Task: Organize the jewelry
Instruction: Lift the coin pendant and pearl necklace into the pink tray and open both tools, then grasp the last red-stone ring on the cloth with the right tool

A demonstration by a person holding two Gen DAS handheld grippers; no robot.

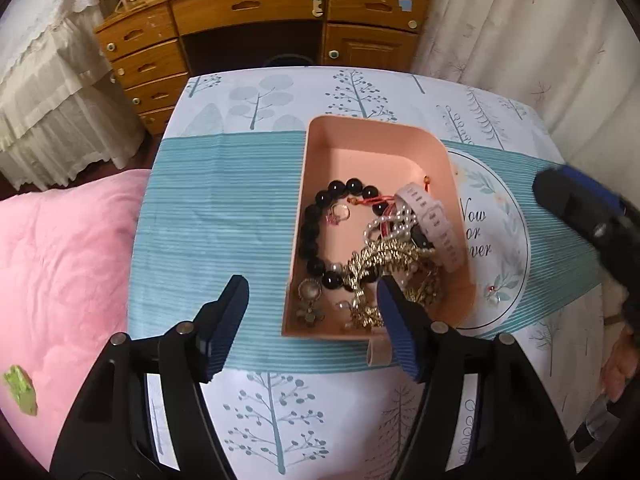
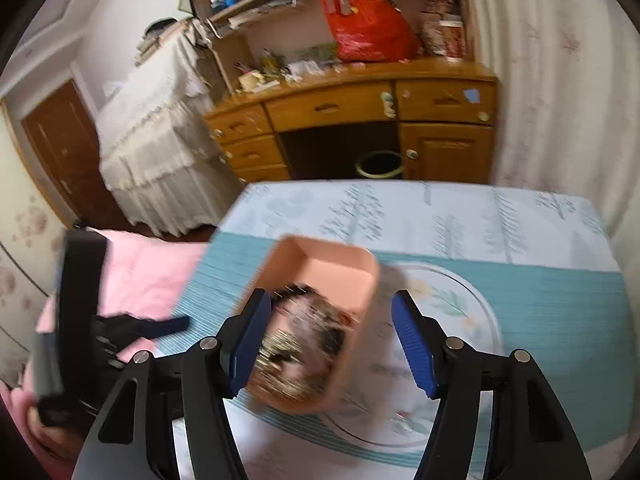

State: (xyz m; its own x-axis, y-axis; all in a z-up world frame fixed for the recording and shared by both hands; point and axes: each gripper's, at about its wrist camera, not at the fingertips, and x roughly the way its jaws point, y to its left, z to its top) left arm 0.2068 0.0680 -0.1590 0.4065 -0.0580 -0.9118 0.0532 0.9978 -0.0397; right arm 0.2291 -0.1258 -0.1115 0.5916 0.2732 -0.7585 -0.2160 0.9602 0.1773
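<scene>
A pink open box (image 1: pixel 372 148) stands on the tree-print tablecloth (image 1: pixel 240 200). Inside it lie a black bead bracelet (image 1: pixel 312 232), a lilac watch strap (image 1: pixel 436 224), a tangled gold chain (image 1: pixel 380 260), a pearl strand (image 1: pixel 384 224) and a small ring (image 1: pixel 340 213). My left gripper (image 1: pixel 311 282) is open and straddles the box's near left wall, gripping nothing. A pearl earring (image 1: pixel 494 296) lies on the cloth to the right of the box. In the blurred right wrist view my right gripper (image 2: pixel 331 300) is open above the box (image 2: pixel 332 268), with nothing held.
A pink quilt (image 1: pixel 60 260) lies left of the table with a green scrap (image 1: pixel 20 390) on it. Beyond the table's far edge stand a wooden desk (image 1: pixel 260 12) and a round bin (image 2: pixel 378 164). Curtains (image 1: pixel 520 40) hang at the right. A short pink strap (image 1: pixel 378 350) lies just in front of the box.
</scene>
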